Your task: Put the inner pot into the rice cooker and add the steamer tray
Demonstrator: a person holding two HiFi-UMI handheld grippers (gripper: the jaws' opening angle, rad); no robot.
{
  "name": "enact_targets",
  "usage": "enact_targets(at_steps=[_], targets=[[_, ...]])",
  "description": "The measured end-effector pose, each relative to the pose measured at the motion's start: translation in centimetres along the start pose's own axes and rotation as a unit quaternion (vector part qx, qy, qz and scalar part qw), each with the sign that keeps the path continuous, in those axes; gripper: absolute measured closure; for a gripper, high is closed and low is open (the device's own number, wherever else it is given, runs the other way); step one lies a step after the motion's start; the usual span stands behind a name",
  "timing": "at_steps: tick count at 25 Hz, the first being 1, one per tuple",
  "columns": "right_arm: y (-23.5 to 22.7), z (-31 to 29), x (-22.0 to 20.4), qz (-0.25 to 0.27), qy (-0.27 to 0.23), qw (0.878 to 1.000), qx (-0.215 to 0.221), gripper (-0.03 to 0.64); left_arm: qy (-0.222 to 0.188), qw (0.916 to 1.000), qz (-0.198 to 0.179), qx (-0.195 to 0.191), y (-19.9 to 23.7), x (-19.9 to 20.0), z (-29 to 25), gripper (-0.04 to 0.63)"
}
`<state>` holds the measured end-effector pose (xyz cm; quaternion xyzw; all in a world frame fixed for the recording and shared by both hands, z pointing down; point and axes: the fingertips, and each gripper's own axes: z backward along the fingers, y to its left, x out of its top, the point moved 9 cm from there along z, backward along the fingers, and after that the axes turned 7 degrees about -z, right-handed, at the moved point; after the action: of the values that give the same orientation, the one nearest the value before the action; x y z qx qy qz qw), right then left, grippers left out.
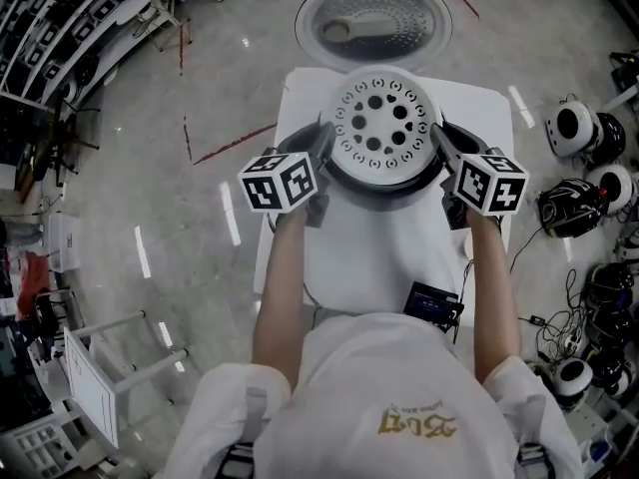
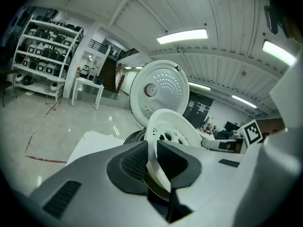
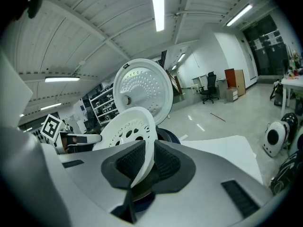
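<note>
A white round steamer tray (image 1: 379,118) with several holes sits over the dark round mouth of the rice cooker (image 1: 391,186). My left gripper (image 1: 321,150) is at the tray's left rim and my right gripper (image 1: 439,148) at its right rim. In the left gripper view the tray (image 2: 173,129) has its thin rim between the jaws (image 2: 154,162), with slack beside the pads. The right gripper view shows the same: the tray's (image 3: 125,126) rim stands loosely between the jaws (image 3: 144,162). The tray hides the inner pot.
The cooker's open lid (image 1: 374,23) stands up behind the tray. The cooker rests on a white table (image 1: 474,103). A small black device (image 1: 431,302) lies at the table's near edge. Round helmet-like objects and cables (image 1: 579,128) crowd the floor at the right; shelves stand at the left.
</note>
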<state>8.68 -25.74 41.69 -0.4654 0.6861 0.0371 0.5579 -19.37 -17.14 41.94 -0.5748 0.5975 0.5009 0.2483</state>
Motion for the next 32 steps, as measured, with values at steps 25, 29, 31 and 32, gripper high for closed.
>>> enact_targets(at_steps=[25,29,31,32], targets=[[0.4,1.2,-0.7,0.100,-0.037,0.989,-0.098,0.584,0.003,0.9798,-0.179,0.088,-1.4,0.0,0.0,0.411],[1.1,3.5,-1.6,0.078,-0.054,0.993,-0.076,0.606,-0.022,0.9837,-0.162,0.076,-2.4,-0.4,1.4,0.454],[1.7,4.7,-2.2,0.070,-0.062,0.994,-0.063,0.606,-0.028,0.9858,-0.152,0.064,-2.9,-0.7,2.1,0.485],[2.1,5.3,-2.4,0.068,-0.066,0.994,-0.061,0.606,-0.031,0.9868,-0.148,0.059,-3.1,-0.9,2.6,0.501]])
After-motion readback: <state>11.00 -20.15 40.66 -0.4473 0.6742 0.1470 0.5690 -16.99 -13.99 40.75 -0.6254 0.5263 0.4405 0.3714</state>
